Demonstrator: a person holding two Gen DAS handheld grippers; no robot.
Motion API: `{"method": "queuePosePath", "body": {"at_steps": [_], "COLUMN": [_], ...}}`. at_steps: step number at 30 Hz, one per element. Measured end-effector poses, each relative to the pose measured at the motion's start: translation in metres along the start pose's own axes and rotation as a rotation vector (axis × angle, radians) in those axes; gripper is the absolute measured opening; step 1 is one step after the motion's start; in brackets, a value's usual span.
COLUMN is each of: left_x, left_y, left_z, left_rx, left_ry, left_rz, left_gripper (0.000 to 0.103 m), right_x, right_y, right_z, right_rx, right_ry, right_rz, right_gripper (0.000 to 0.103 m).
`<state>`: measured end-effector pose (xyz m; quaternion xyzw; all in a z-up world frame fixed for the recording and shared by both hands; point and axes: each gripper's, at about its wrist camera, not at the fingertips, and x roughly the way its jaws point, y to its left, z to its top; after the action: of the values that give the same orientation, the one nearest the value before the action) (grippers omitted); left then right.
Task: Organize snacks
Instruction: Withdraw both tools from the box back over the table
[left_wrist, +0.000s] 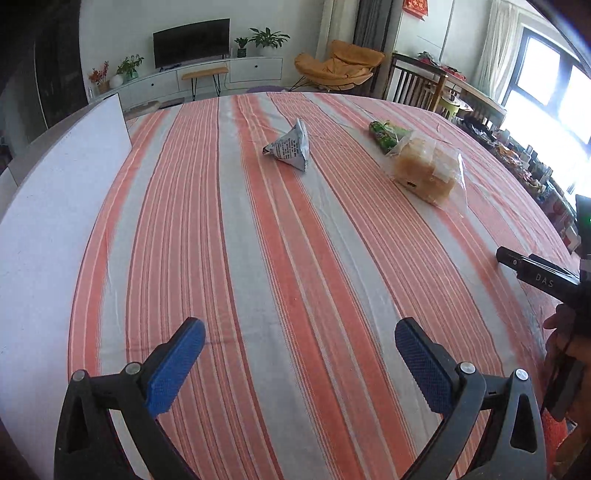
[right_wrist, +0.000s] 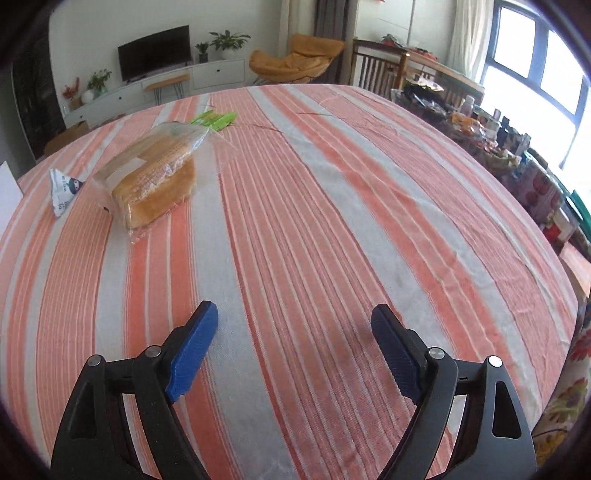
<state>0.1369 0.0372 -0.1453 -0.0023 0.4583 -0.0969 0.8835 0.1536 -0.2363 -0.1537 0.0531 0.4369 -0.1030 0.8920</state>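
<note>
Three snacks lie on the striped tablecloth (left_wrist: 295, 258). A grey-white pyramid packet (left_wrist: 289, 146) sits at the far middle; it also shows in the right wrist view (right_wrist: 63, 189). A clear bag of bread slices (left_wrist: 426, 169) lies to its right, also in the right wrist view (right_wrist: 157, 181). A green packet (left_wrist: 388, 134) lies behind the bread, also in the right wrist view (right_wrist: 214, 120). My left gripper (left_wrist: 300, 334) is open and empty, well short of the snacks. My right gripper (right_wrist: 294, 318) is open and empty over bare cloth.
A white board (left_wrist: 55, 206) covers the table's left side. The right gripper's body and the hand holding it (left_wrist: 554, 295) show at the left view's right edge. A cluttered side table (right_wrist: 517, 147) stands to the right, with chairs behind the table.
</note>
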Motion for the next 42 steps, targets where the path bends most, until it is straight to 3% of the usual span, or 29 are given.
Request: {"method": "queuePosePath", "body": {"at_steps": [9,42], "left_x": [0.023,0.026], "left_y": [0.011,0.012], "left_z": [0.001,0.004], "left_rx": [0.018,0.013], "left_ry": [-0.012,-0.01], "left_rz": [0.102,0.1], "left_gripper": [0.103,0.103], "right_x": [-0.003,-0.003], "right_y": [-0.001,-0.002], "right_z": [-0.007,-0.007], "right_rx": [0.002,0.005], "right_ry": [0.0,0.0], "right_rz": [-0.009,-0.008], "right_gripper": [0.091,0.092]}}
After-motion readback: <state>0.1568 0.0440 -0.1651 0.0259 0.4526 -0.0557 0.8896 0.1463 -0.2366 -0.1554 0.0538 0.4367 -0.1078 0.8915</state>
